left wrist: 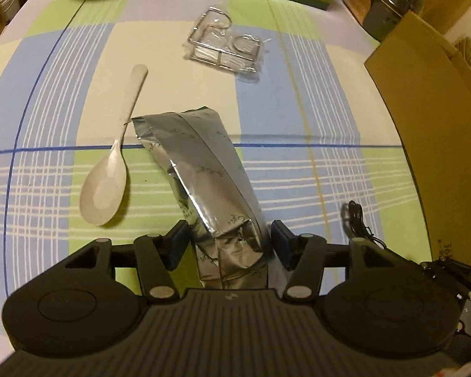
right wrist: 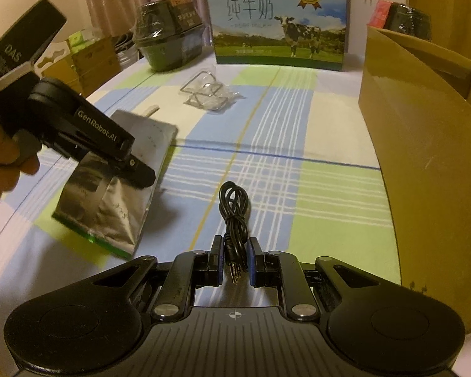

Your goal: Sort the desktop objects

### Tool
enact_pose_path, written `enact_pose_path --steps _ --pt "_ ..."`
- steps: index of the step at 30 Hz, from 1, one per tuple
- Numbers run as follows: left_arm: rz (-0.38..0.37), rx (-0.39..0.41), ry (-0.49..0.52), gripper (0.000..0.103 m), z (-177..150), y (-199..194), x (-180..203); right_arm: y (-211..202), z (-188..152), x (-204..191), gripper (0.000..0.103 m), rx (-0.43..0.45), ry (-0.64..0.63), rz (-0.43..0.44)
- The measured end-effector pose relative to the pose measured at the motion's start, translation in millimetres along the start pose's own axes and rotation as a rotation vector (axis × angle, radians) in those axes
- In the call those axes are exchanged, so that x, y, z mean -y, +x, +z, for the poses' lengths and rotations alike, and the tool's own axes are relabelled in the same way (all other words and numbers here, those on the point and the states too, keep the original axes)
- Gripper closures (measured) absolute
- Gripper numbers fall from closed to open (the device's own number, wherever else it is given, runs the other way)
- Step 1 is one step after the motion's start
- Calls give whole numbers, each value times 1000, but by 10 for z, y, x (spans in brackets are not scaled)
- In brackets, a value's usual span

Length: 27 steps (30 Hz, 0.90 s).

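While the left gripper (left wrist: pixel 229 245) straddles the near end of the silver foil pouch (left wrist: pixel 204 172), its jaws stand partly spread, one blue pad on each side of the crumpled foil; whether the pads already press on it cannot be told for sure, though the right-hand pad looks to be touching. The pouch lies flat on the checked tablecloth (left wrist: pixel 298 119), running away from the gripper, with a white spoon (left wrist: pixel 110 182) just beside it on the left and a bagged wire rack (left wrist: pixel 226 44) well ahead. The right gripper (right wrist: pixel 234 260) has its jaws nearly pressed together, pinching the plug end of a coiled black audio cable (right wrist: pixel 235 210), whose loop trails forward onto the cloth. To the right of that gripper stands an open cardboard box (right wrist: pixel 424 125), likely the place things are sorted into.

The step in hand appears to be picking up the pouch. Next, the left jaws need to close firmly on the slippery foil before lifting, or it may slide out.
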<state>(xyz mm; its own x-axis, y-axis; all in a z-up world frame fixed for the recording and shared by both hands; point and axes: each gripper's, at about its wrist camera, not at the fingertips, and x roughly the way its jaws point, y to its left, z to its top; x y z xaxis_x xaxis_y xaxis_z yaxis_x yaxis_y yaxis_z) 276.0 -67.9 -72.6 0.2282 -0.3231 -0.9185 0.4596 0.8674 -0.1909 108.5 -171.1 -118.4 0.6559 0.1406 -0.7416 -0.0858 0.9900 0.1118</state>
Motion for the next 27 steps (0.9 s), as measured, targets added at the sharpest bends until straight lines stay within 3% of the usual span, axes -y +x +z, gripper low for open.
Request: enact_pose_path --steps 5,11,16,18,22,27 --pt "8 -44 119 60 -121 -110 83 -135 -89 -43 92 -10 -7 16" --pt "-49 -141 252 61 -479 -309 52 -371 -332 -96 92 -20 -24 -3" --pt "-57 -153 285 60 -617 -416 42 -384 -440 -110 91 -28 -48 -16" --pt "-58 -151 270 59 -583 -416 7 -369 -424 -126 87 -28 -59 -19" --pt "-58 -144 255 58 -559 -394 15 -313 -378 -153 61 -16 -84 -25" --pt "-55 -138 246 54 -492 -311 28 -210 -322 -168 60 -15 -105 -22"
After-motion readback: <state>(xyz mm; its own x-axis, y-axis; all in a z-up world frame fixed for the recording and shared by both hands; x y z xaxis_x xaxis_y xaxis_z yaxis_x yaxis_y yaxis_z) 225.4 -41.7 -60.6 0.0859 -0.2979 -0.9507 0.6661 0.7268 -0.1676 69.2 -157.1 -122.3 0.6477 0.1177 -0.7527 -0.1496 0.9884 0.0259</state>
